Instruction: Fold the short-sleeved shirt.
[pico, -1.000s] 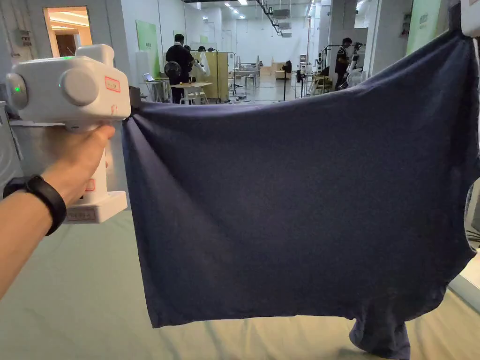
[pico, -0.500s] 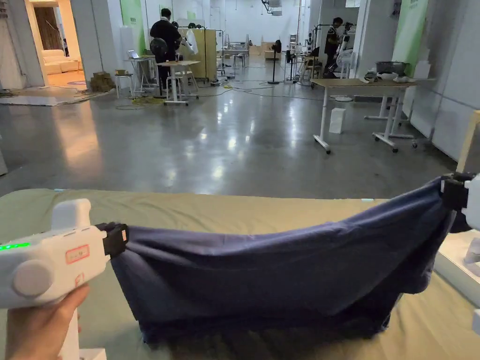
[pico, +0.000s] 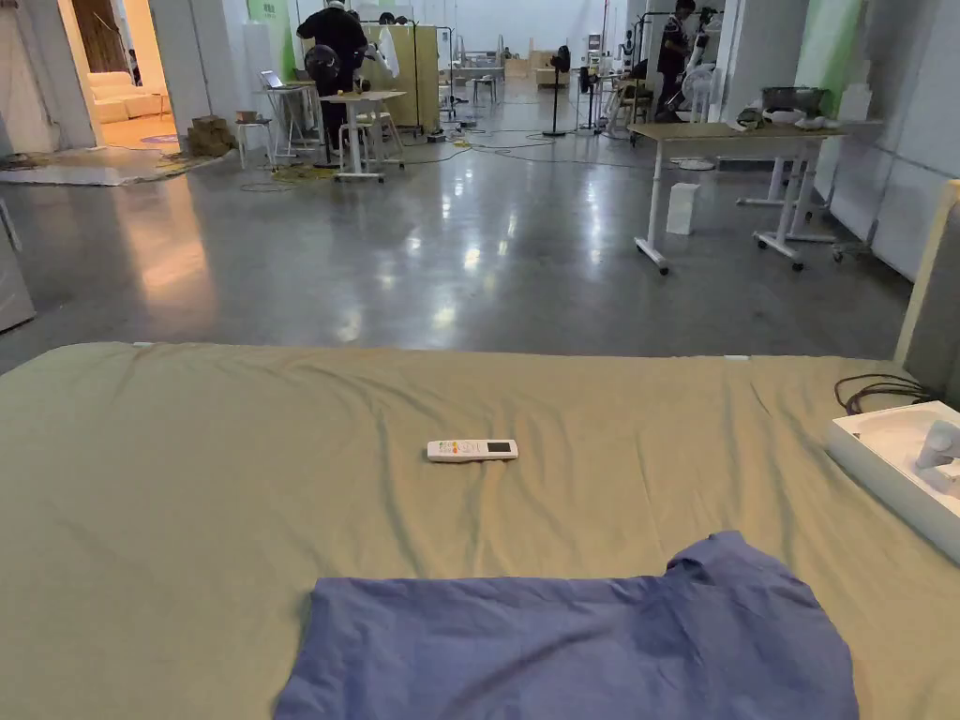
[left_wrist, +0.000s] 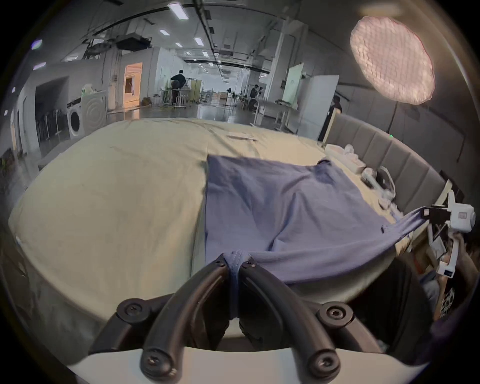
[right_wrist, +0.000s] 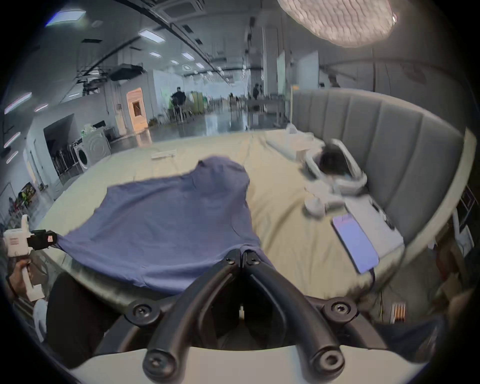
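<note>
The bed (pico: 234, 487) spreads out ahead of my fingers under a pale green sheet, with a grey padded headboard (right_wrist: 389, 145) off to my right. The shirt (pico: 581, 647) lies spread on the bed's near edge, straight out from both my tools, one sleeve (pico: 722, 562) bunched at its far right corner. A white tray (pico: 886, 464) sits beyond my right fingers by the headboard, and a phone (right_wrist: 355, 243) lies nearer to them. A remote (pico: 472, 451) rests past the shirt's far edge. My left fingers (left_wrist: 235, 263) are pinched tight on a gathered corner of the shirt. My right fingers (right_wrist: 242, 256) are closed together on the shirt's other near corner, the cloth pulled taut between the two.
</note>
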